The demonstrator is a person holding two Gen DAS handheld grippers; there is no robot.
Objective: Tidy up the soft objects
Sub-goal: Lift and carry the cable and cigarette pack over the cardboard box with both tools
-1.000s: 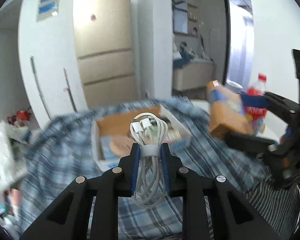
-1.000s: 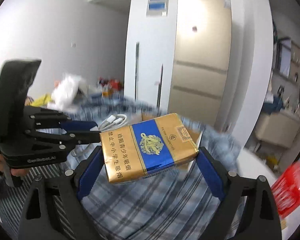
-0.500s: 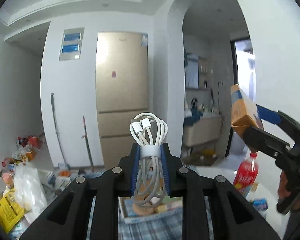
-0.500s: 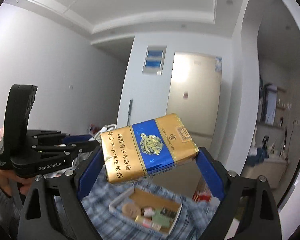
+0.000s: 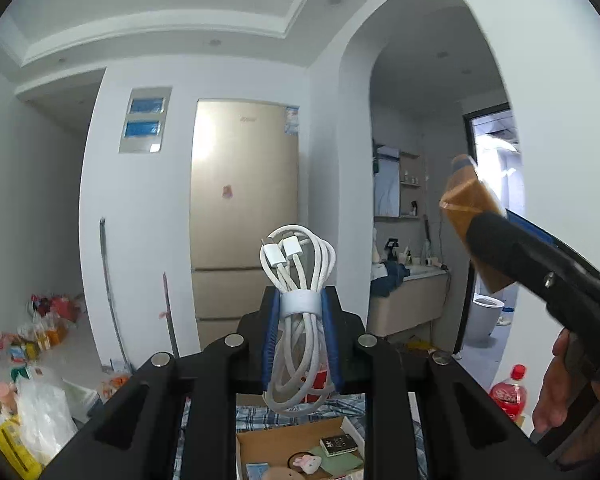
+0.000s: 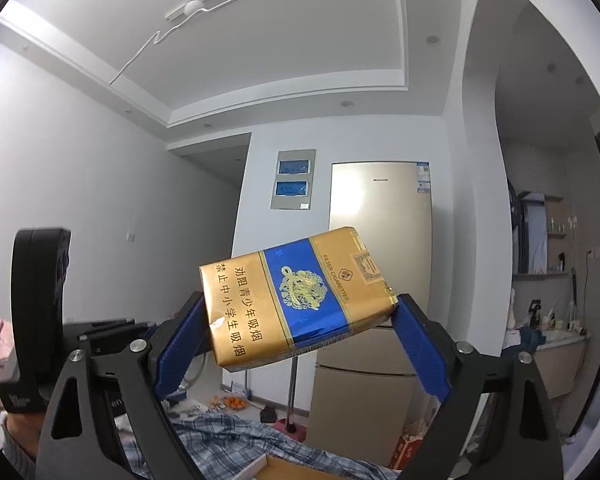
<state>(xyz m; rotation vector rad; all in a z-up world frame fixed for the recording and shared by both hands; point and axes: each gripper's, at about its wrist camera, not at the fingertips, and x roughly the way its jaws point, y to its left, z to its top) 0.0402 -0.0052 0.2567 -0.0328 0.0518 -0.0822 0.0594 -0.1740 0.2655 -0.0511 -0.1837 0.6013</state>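
Aloft | left hand-held gripper (image 5: 299, 312) pinches coiled white cable (image 5: 298, 276) | right hand-held gripper (image 6: 298, 320) clamps glossy rectangular pack (image 6: 296, 296)

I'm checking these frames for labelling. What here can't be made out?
- Box, left wrist view: its front is cut off by the bottom edge, its sides hidden by the left claw.
- Cable: lower loops cover what lies behind.
- Pack: blurred there; its print reads only in the right wrist view, between the right claw fingers.

My own tongs' frame hides most of the open cardboard box (image 5: 300, 446), and the bottom edge cuts it off. My gold and blue cigarette pack (image 5: 470, 216) is blurred in the left view, its print unreadable.
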